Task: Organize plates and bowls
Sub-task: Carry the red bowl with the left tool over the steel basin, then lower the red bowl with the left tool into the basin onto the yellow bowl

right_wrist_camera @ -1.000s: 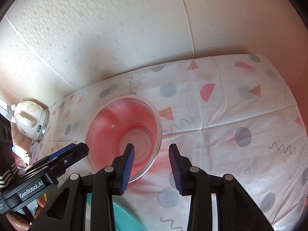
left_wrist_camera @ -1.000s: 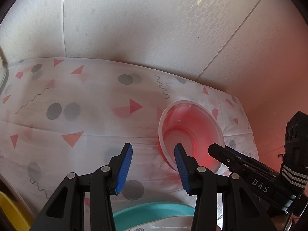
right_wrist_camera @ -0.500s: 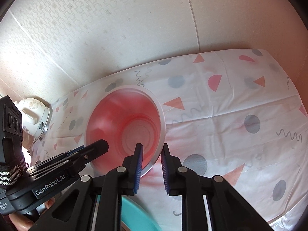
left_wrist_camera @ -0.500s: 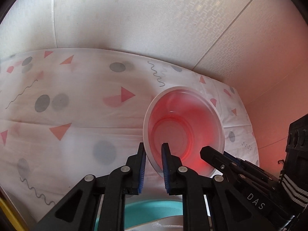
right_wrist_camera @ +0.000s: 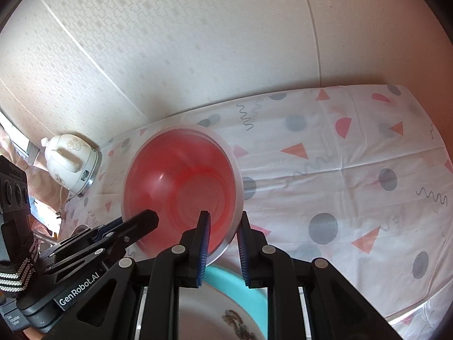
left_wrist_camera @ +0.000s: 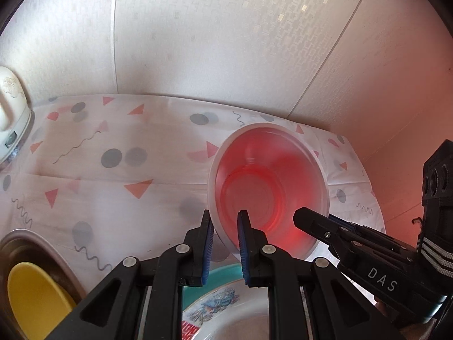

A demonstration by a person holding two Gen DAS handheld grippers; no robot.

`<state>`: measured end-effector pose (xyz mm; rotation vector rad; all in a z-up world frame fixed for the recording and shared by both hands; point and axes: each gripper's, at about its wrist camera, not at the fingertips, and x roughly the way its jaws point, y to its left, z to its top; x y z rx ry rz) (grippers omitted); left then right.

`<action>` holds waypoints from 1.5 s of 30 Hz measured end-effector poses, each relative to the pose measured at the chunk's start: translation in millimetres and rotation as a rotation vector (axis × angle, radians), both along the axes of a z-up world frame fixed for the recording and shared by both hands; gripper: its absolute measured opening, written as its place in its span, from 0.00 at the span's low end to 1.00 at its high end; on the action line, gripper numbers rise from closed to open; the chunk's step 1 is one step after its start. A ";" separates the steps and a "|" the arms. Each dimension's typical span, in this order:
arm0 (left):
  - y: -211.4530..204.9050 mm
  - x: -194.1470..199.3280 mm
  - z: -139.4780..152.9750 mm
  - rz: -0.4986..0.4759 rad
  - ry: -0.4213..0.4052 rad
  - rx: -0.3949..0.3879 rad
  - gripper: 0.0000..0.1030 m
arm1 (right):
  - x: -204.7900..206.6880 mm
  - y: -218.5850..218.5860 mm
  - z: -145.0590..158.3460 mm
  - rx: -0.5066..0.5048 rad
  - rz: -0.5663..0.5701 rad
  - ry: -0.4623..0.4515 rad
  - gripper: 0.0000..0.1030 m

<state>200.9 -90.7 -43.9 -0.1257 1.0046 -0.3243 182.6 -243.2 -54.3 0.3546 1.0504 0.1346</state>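
Note:
A translucent red bowl [left_wrist_camera: 269, 181] with a whitish rim is held up over the patterned tablecloth by both grippers. My left gripper [left_wrist_camera: 225, 228] is shut on its near left rim. My right gripper [right_wrist_camera: 223, 226] is shut on its near right rim; the bowl [right_wrist_camera: 184, 184] tilts toward the wall there. The right gripper also shows in the left wrist view [left_wrist_camera: 354, 238], and the left gripper in the right wrist view [right_wrist_camera: 113, 238]. Below the bowl lies a white patterned plate [left_wrist_camera: 226, 311] on a teal plate [right_wrist_camera: 249, 291].
A metal bowl [left_wrist_camera: 42, 246] holding a yellow dish [left_wrist_camera: 34, 297] sits at the near left. A white kettle [right_wrist_camera: 70, 167] stands at the far left by the wall. The tablecloth [right_wrist_camera: 339, 175] stretches to the right, with wall panels close behind.
Both grippers have closed on the bowl's rim and lifted it off the cloth; it now hangs tilted above the plates. The views have pulled back, bringing the kettle and metal bowl into sight.

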 end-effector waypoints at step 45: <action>200.7 -135.3 31.3 0.339 -0.085 -0.033 0.25 | -54.0 205.6 8.7 0.054 0.459 0.033 0.18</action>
